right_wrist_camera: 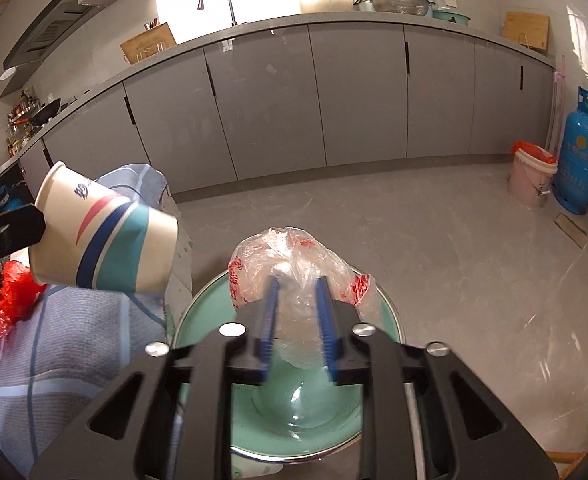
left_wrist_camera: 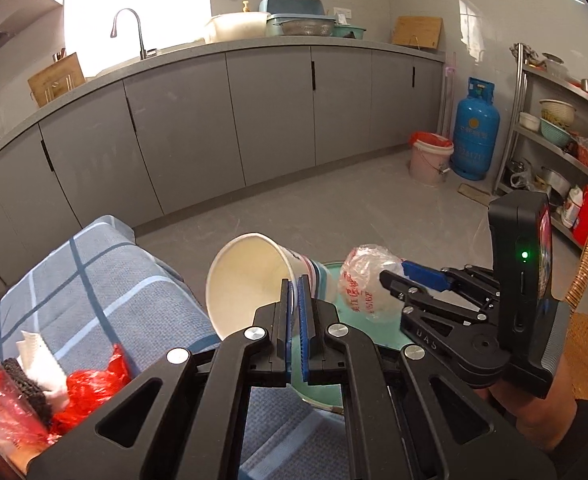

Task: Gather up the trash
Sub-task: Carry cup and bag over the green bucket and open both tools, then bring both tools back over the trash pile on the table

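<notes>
Right wrist view, plastic bag [right_wrist_camera: 294, 264] between parted claw [right_wrist_camera: 298, 334], green bin [right_wrist_camera: 197, 320] beneath

Paper cup [left_wrist_camera: 253, 276] pinched at its rim between the left fingers [left_wrist_camera: 302, 312]. Plastic bag [right_wrist_camera: 294, 264] between the right fingers [right_wrist_camera: 267, 312], above the basin [right_wrist_camera: 205, 320].

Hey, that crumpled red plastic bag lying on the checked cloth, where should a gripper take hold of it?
Pinch the raised crumpled fold at the top of the red plastic bag, coming down from above. It lies slumped on the checked cloth with other scraps crowding its left side, so a side approach looks awkward.
</notes>
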`<action>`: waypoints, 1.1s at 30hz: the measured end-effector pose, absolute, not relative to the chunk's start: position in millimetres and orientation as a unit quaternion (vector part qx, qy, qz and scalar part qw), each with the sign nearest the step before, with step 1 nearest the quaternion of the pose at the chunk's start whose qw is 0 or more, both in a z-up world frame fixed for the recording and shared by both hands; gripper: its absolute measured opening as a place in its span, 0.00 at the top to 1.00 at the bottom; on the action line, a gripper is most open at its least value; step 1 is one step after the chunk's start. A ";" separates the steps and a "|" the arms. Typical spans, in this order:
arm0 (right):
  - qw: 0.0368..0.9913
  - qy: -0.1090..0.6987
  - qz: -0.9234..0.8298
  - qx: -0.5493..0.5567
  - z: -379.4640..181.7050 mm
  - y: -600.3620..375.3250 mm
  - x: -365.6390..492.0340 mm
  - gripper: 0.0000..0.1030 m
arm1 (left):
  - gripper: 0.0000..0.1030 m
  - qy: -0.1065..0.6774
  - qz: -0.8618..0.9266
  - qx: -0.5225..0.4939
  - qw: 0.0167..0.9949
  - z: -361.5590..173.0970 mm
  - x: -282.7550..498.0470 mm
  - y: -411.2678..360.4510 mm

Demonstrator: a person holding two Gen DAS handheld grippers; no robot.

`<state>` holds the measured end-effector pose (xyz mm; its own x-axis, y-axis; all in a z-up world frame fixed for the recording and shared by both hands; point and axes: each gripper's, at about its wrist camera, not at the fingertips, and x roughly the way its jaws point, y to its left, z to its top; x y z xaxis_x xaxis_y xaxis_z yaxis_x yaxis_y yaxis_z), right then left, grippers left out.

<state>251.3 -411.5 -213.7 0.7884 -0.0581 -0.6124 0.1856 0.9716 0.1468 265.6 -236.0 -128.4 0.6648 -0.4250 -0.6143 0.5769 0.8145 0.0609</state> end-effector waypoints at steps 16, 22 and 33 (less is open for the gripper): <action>0.936 0.316 -0.110 0.108 -210.2 -414.4 235.5 0.31 | 0.25 0.298 -0.223 0.095 0.923 -124.7 269.5 -190.2; 0.942 0.303 -0.098 0.107 -193.1 -393.1 223.5 0.27 | 0.23 0.282 -0.205 0.105 0.931 -113.0 251.2 -174.3; 0.952 0.286 -0.056 0.093 -164.0 -334.9 216.1 0.25 | 0.23 0.261 -0.155 0.101 0.947 -88.6 223.5 -121.3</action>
